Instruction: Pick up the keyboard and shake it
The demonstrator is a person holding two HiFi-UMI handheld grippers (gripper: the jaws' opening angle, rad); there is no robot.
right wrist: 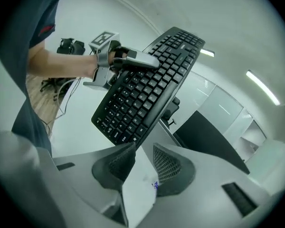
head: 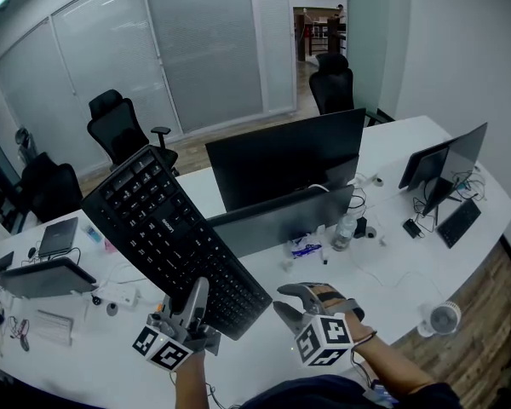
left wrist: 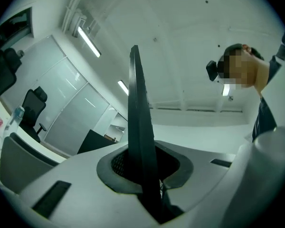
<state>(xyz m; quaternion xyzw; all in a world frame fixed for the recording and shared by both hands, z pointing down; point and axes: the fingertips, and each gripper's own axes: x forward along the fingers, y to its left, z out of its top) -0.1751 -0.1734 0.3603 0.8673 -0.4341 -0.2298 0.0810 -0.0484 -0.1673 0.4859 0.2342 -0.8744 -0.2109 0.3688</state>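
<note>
The jaws of your left gripper clamp the black keyboard, held tilted above the white bench. Your right gripper, also above the bench, shows jaws narrowly apart, empty.

black keyboard, seemingly white desk

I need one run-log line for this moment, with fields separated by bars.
left tongs: shut on keyboard | keyboard: held tilted above desk | right tongs: open, empty, beside keyboard
</note>
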